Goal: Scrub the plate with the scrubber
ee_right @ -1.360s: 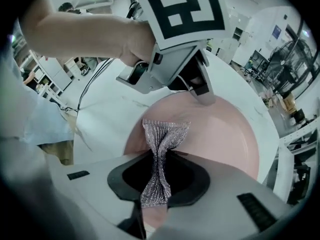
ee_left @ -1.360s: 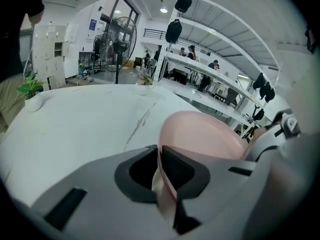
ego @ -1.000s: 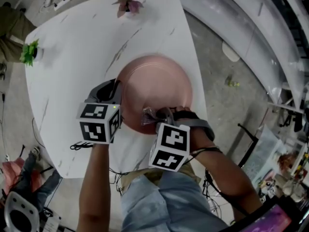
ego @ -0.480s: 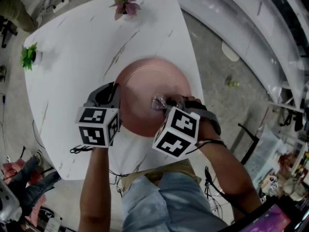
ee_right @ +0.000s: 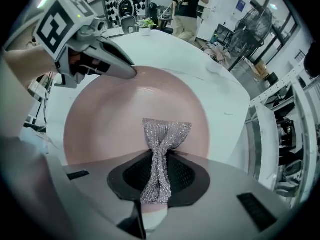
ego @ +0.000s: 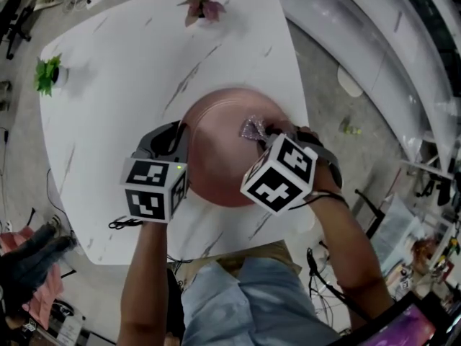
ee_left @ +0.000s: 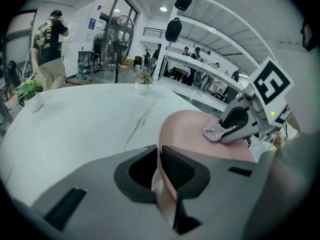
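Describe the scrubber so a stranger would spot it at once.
Find the white table, then the big pink plate on it. At the plate's far right side, the right hand-held gripper pinches the scrubber: a small, glittery silver mesh pad, the only sparkly thing among smooth pink and grey.

The light is even and cool, falling from ceiling lamps [ee_left: 163, 8] overhead. The white table [ego: 122, 85] comes out bright, close to washed out, with only soft shadows beside the plant [ego: 47, 74] and under the plate [ego: 223, 157]. The scrubber [ee_right: 161, 139] sparkles. Both gripper views bulge like a fisheye, black at the corners, and their near jaws look soft. The head view's floor edges lie dim and slightly blurred.
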Demonstrator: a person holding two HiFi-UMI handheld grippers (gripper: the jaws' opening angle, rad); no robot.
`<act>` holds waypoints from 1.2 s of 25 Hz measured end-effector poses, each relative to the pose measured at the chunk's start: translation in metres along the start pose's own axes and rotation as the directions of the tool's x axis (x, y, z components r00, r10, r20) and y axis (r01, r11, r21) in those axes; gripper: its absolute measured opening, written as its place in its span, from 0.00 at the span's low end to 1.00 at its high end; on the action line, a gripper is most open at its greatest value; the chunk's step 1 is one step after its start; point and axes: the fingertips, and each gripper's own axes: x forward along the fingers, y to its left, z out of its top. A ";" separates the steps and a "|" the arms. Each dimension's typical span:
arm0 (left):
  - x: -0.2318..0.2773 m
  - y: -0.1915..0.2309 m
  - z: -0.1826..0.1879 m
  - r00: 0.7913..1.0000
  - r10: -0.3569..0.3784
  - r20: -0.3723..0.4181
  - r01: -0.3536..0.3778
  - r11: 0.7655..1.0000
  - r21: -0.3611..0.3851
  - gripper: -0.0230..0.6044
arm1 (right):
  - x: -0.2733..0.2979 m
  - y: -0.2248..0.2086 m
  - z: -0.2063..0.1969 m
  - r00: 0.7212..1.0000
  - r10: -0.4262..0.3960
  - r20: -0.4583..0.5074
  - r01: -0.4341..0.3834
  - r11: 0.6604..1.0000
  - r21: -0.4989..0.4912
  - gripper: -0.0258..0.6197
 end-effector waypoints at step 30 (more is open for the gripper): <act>0.002 0.002 0.001 1.000 0.000 0.022 0.000 1.000 -0.021 0.08 | 0.008 0.004 0.080 0.990 -0.071 0.122 0.094 0.976 -0.195 0.18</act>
